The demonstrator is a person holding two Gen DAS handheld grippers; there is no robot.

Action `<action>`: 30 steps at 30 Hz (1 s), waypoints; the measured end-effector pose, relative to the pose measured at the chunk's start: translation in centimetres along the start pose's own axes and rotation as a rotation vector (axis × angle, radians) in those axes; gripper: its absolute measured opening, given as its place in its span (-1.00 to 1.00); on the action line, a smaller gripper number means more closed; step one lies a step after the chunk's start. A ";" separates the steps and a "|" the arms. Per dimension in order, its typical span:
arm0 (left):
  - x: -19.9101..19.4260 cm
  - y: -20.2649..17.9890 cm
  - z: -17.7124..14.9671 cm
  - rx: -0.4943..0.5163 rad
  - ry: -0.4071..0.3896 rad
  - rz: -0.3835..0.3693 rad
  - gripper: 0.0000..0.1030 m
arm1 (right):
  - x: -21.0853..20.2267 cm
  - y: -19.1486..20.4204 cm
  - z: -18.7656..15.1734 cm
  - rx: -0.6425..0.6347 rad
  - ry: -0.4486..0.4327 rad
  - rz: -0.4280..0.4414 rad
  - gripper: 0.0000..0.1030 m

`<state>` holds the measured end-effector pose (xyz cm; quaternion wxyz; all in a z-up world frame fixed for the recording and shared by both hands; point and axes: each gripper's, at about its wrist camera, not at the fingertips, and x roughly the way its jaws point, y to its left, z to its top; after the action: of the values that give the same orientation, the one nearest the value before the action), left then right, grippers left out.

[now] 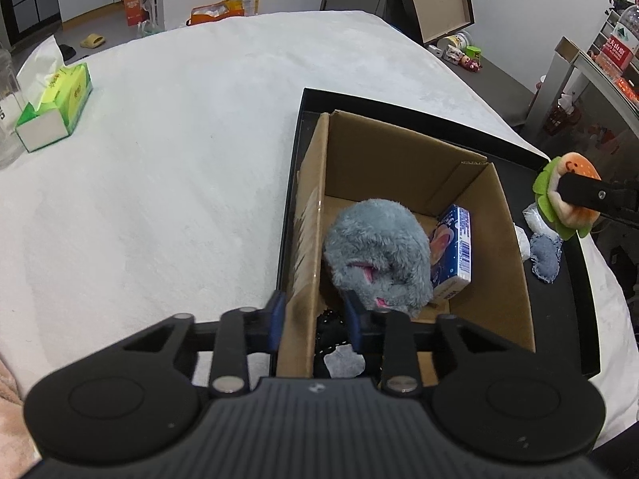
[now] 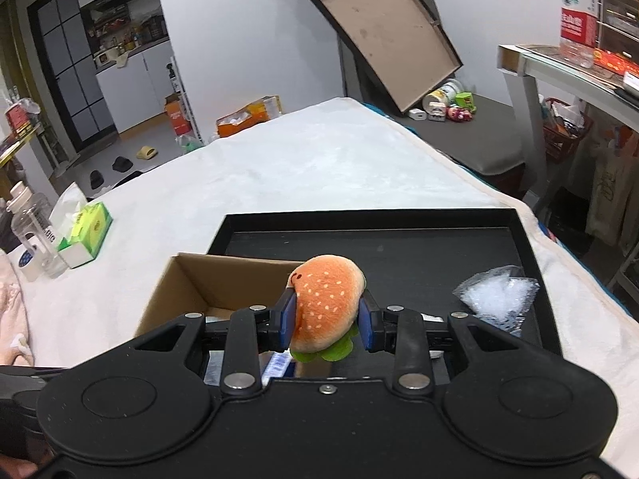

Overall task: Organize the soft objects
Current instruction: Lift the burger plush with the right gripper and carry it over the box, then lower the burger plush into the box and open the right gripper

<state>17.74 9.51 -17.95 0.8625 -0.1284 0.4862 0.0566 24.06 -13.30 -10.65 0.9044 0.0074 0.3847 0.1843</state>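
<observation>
Right gripper [image 2: 327, 319]: level, pointing toward the far end of the table, fingers at lower centre of the right wrist view. Blue pads [image 2: 288, 321] clamped on both flanks of the burger plush [image 2: 325, 303]. Sesame bun faces up; green felt lettuce shows under the pads. Plush held in the air, above the near-right part of the cardboard box [image 2: 191, 283]. In the left wrist view it sits at the right edge of frame, beyond the box's right wall.

Left gripper [image 1: 315, 319]: tilted down over the box's near-left corner, bottom centre of the left wrist view. Fingers parted and straddling the left box wall, one pad outside, one inside. Contact with the cardboard: cannot tell.

Box contents: grey furry plush [image 1: 377, 255] at centre of the floor, just ahead of the inner left pad. Blue carton [image 1: 455, 251] leaning beside it on the right.

Box stands in a black tray [image 2: 399, 239] on a white blanket [image 1: 179, 179]. On the tray, right of the box: denim pouch [image 1: 545, 255], crinkled clear bag [image 2: 495, 295]. Green tissue box [image 1: 56, 107] at upper left of frame.
</observation>
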 end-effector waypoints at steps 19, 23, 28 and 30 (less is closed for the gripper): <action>0.3 1.3 -0.4 -0.037 -0.002 -0.030 -0.74 | -1.3 5.0 -2.1 -0.086 0.102 0.050 -0.37; 0.2 1.5 -0.5 -0.040 -0.001 -0.042 -0.73 | -0.9 5.2 -2.6 -0.091 0.129 0.039 -0.34; 0.1 1.6 -0.4 -0.043 0.004 -0.050 -0.72 | -0.7 5.2 -2.9 -0.086 0.155 0.036 -0.13; 0.0 1.6 -0.4 -0.043 0.005 -0.055 -0.71 | -0.9 5.1 -2.8 -0.083 0.150 0.030 -0.08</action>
<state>17.08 10.92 -18.39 0.8595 -0.1605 0.4834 0.0429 19.84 -9.24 -11.22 0.8698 -0.0379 0.4430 0.2138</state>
